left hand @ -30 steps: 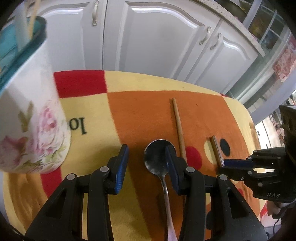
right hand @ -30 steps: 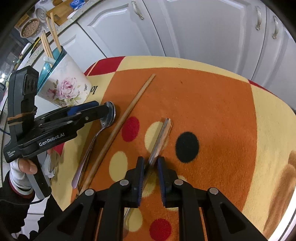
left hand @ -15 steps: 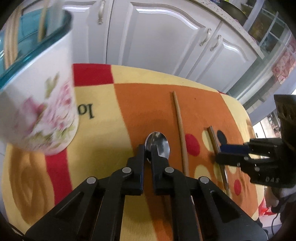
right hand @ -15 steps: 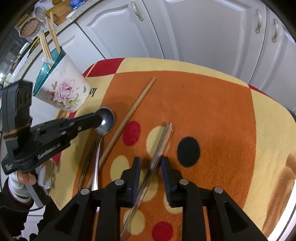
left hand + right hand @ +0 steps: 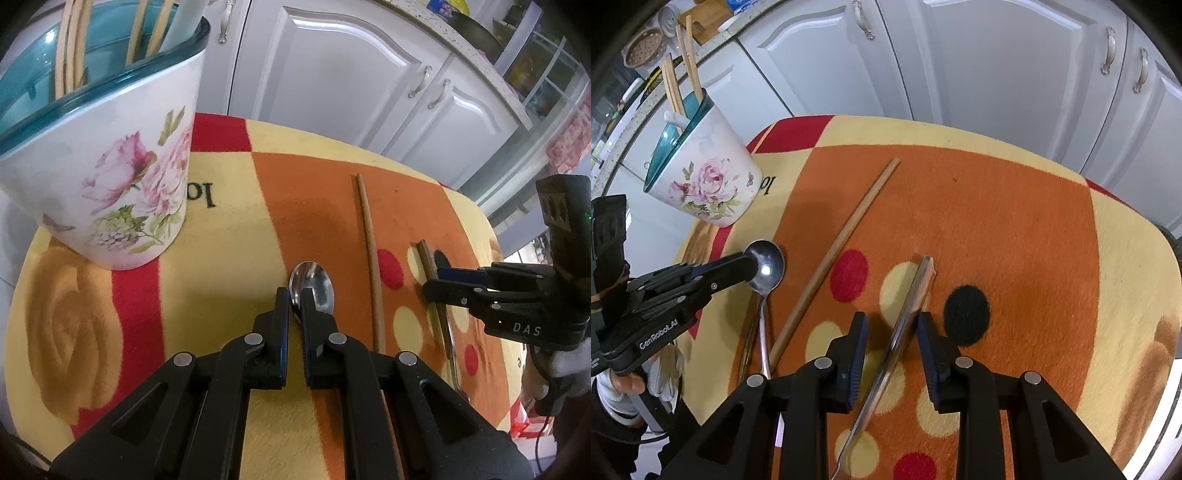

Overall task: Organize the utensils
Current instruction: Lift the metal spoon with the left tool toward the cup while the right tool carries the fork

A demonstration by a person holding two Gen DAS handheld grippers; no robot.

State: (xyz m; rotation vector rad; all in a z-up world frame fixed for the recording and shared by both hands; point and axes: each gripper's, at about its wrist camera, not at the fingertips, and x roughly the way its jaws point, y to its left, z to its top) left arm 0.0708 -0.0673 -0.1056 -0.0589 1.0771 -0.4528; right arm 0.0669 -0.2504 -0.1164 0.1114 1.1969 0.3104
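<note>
Spoon (image 5: 312,286) first: the left gripper (image 5: 294,295) has its two fingers pinched almost together on the edge of the shiny bowl of the metal spoon. The right wrist view shows the spoon bowl (image 5: 765,268) at the tip of that gripper, with its thin handle running back toward the person. It looks a little bit off the mat, though I cannot be sure it is all the way up.

The right gripper (image 5: 892,334) is wide open. Its fingers stand on each side of a long flat metal utensil (image 5: 905,314) that lies on the mat (image 5: 1015,229), and they are not touching it. What kind of utensil it is, I cannot tell.

One wooden chopstick (image 5: 846,236) lies on the orange part of the mat, between the spoon and the flat metal one. The flowered cup (image 5: 110,177) with the teal inside stands at the left corner of the mat. It already has chopsticks (image 5: 681,70) and a white handle (image 5: 674,118) sticking out of it.

I think the step now is picking up the spoon to put it in the cup. Next, the left gripper needs to lift the spoon high, carry it over the cup's rim, tip the handle down, and let go. The pinch is only on the bowl's edge, so the spoon could swing or slip. The right gripper can squeeze shut on the flat utensil.
</note>
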